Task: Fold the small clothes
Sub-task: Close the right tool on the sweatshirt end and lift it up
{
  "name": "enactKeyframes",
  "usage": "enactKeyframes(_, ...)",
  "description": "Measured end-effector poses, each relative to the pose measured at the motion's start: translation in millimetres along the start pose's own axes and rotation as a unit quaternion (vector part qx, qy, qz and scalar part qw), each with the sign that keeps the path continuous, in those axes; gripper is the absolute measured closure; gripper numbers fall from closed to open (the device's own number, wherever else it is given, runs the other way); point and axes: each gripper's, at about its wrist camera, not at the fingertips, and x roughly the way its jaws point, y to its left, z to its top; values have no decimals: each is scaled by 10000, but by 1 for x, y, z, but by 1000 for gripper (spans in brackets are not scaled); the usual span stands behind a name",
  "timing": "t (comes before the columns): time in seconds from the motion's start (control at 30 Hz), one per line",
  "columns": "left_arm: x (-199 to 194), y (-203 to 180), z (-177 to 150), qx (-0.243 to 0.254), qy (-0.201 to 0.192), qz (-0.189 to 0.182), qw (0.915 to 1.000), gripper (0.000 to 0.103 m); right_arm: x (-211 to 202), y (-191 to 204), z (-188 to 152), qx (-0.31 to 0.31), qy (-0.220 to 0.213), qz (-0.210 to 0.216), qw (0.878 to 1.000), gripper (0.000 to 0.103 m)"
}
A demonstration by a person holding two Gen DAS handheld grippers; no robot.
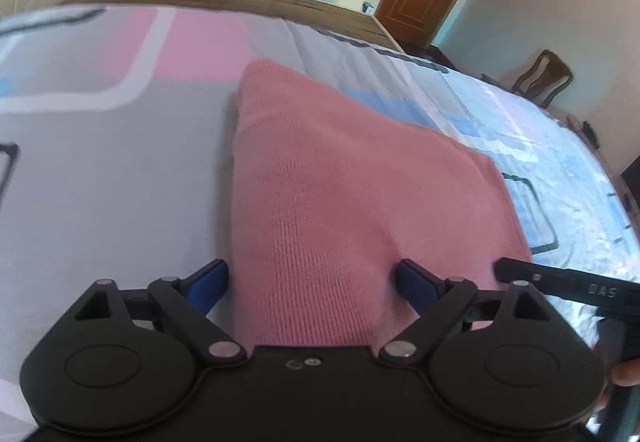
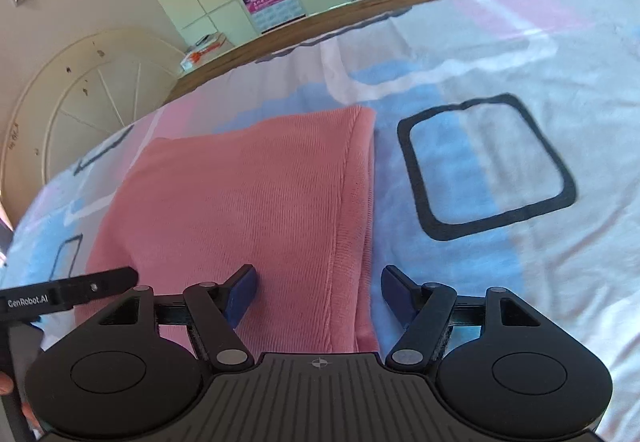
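Lying on the patterned bed sheet (image 2: 520, 54), the pink garment (image 2: 248, 202) is already folded into a compact rectangle. The left gripper (image 1: 312, 278) and right gripper (image 2: 318, 290) are both spread open over its near edge, nothing clamped. Little folding seems left.

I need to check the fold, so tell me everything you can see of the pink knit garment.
The pink knit garment is a finely ribbed, soft-looking fabric lying folded flat on the patterned bedsheet. A stitched hem runs along its right edge in the right wrist view; its far end is narrower. The open left gripper and open right gripper straddle its near end; no pad visibly presses it.
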Motion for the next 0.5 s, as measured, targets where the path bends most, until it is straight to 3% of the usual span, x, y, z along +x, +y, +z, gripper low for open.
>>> enactKeyframes(0.27,10,-5,4,-87,101,-209,9997,22,11,7,6,-72,42,299,9995,37)
enactKeyframes(0.37,9,-4,5,-158,75,-279,9995,30,10,2,7,62,135,524,9985,63)
enactKeyframes(0.5,9,-6,5,-69,54,-265,9996,34,14,-2,5,88,111,563,9983,64)
